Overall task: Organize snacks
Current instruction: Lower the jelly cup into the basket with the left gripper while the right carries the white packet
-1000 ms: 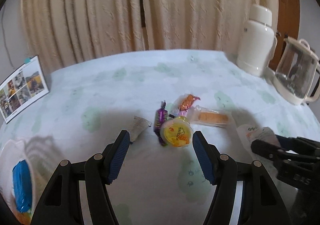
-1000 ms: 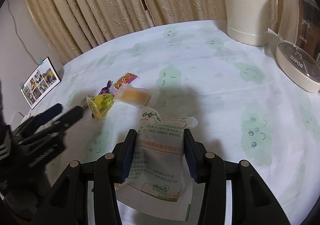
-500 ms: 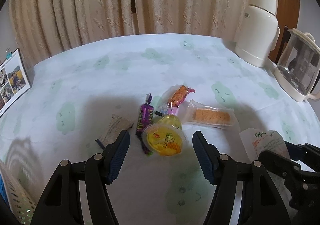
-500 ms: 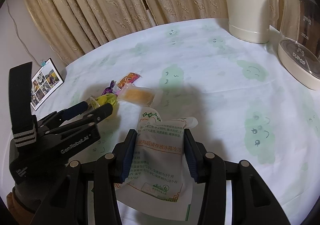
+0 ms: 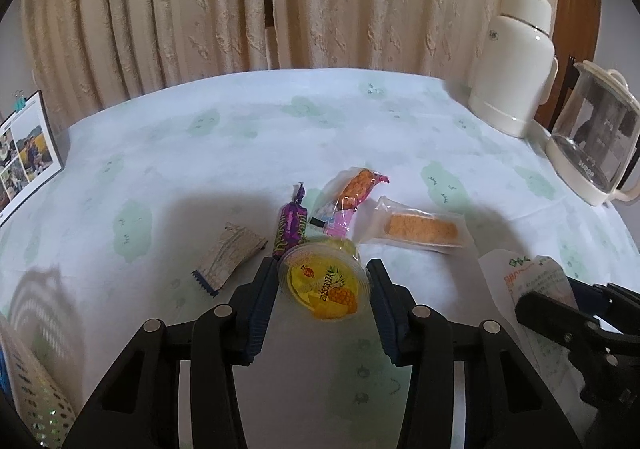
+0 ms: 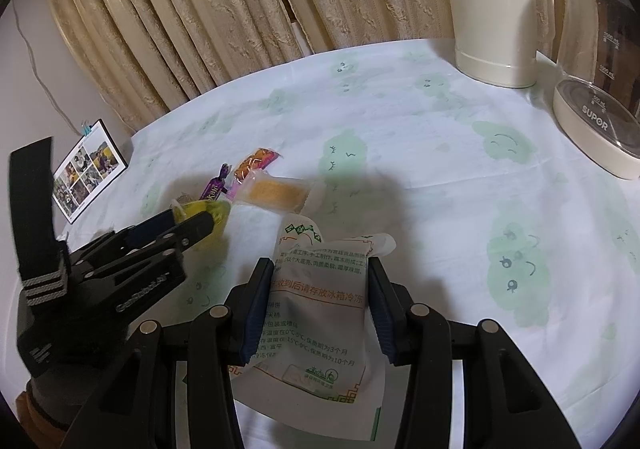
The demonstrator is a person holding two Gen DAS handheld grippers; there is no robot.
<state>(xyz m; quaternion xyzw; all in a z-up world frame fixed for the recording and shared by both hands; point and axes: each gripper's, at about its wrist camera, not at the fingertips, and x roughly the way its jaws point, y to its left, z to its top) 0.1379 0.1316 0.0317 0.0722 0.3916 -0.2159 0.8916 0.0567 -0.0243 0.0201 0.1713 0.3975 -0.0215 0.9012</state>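
Left wrist view: left gripper (image 5: 323, 281) jaws are standing open, flanking a round yellow pineapple jelly cup (image 5: 322, 281) lying on the cloth-covered bench (image 5: 240, 137); contact unclear. A purple candy (image 5: 291, 227) is touching the cup's far side.

Right wrist view: right gripper (image 6: 320, 285) jaws are clamping a white printed plastic pouch (image 6: 320, 301), its lower end resting on the bench.

yellow pineapple jelly cup (image 5: 323, 285) lies tilted among wrapped snacks (image 5: 384, 217).
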